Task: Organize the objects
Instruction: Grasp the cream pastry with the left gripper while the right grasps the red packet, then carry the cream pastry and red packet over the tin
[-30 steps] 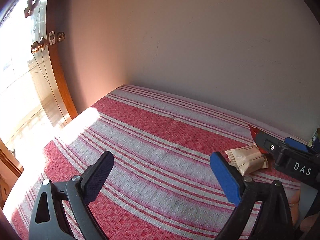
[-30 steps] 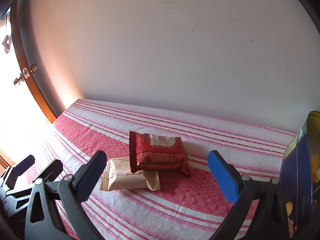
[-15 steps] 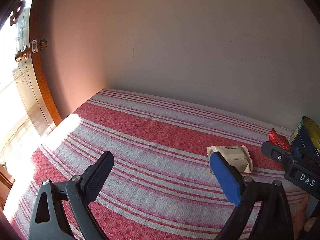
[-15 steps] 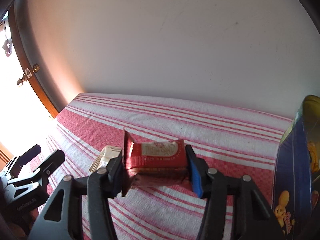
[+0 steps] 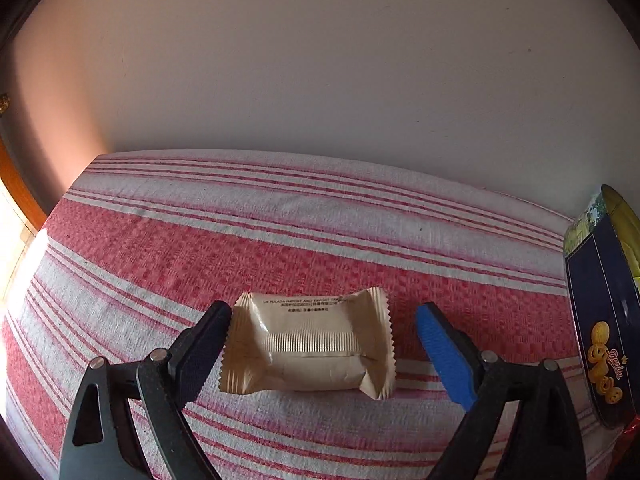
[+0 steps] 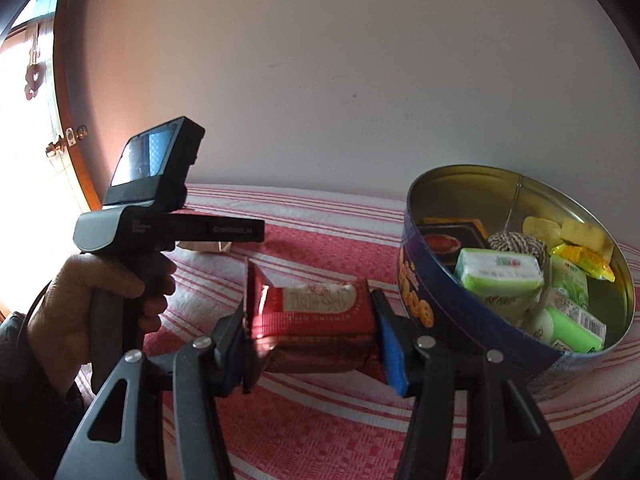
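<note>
Below, the left gripper point(image 5: 322, 354), jaws apart, straddles a light, crushable beige snack packet point(image 5: 310, 346); the right gripper point(image 6: 314, 338) clamps a red snack packet point(image 6: 316, 312) across its crimped ends.

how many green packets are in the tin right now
3 that show: one green packet on top near the middle of the tin, one behind it, one at the near right wall. Others may lie hidden underneath.

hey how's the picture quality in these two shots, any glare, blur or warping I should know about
Left wrist view: sharp, fisheye bends the striped cloth; sunlight blows out the left edge; beige packet clearly lit. Right wrist view: window overexposed, the red packet in the right tongs slightly soft, tin rim curved by the lens.
</note>
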The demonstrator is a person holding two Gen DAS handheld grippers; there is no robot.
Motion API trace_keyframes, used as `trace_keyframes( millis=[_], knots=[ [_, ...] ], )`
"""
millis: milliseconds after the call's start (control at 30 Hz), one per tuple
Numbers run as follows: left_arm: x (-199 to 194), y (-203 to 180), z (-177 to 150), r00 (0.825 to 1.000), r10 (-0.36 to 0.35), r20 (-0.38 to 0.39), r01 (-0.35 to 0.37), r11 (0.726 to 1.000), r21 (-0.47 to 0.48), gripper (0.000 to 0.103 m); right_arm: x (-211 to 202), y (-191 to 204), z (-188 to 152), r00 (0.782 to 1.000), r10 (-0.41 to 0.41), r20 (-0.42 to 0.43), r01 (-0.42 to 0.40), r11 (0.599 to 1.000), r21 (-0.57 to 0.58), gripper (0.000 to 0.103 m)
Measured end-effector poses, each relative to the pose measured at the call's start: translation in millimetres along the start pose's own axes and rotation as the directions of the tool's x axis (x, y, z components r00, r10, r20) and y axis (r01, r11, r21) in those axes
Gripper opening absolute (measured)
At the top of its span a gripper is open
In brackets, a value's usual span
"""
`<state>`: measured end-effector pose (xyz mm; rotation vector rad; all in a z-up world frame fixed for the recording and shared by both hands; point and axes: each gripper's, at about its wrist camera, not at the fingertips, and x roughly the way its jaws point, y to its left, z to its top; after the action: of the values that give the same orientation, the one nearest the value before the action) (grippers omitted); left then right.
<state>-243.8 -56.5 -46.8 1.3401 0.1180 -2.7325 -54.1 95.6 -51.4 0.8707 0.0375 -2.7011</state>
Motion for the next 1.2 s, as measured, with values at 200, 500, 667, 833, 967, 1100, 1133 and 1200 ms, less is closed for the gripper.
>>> trace_keyframes(
  millis=[200,500,667,833,967,1100,1133,1200],
  knots=[
    [-3.4,3.6,-1.8,0.999,0.014,0.030,-0.014,1.000,-0.027,0.062,5.3,-1.3,1.3,0.999,0.040,-0.023,-0.040,0.999,0.015,0.056],
    [-40.8,-7.1,-13.6,0.973,0.042,0.226,-0.043,0.999,0.000,0.050,-3.8,2.9,0.7,0.996,-0.057,0.074,0.058,0.998,-0.019,0.056],
    [-70.8,-19.6,-30.0,0.935,0.124,0.334,-0.145,0.989,0.038,0.050,-10.2,4.2,3.1,0.986,-0.106,0.127,0.108,0.994,-0.012,0.056],
    [-93.7,-14.7,-49.5,0.936,0.105,0.336,-0.116,0.993,0.012,0.050,-14.5,-0.6,3.8,0.977,-0.143,0.156,0.145,0.989,0.003,0.057],
    [-109.4,-19.2,-66.6,0.932,0.105,0.347,-0.114,0.993,0.008,0.050,-17.4,-2.4,3.6,0.972,-0.162,0.170,0.161,0.987,0.017,0.057],
    [-125.8,-24.5,-83.6,0.928,0.099,0.360,-0.110,0.994,0.009,0.050,-23.9,-1.6,1.8,0.965,-0.184,0.185,0.185,0.983,0.015,0.057],
    [-129.4,-25.4,-87.3,0.926,0.096,0.364,-0.106,0.994,0.009,0.050,-26.0,-1.3,1.7,0.964,-0.190,0.189,0.191,0.982,0.013,0.057],
    [-132.9,-23.3,-93.3,0.924,0.089,0.373,-0.099,0.995,0.009,0.050,-30.2,-1.4,0.3,0.961,-0.199,0.193,0.201,0.980,0.009,0.057]
  ],
)
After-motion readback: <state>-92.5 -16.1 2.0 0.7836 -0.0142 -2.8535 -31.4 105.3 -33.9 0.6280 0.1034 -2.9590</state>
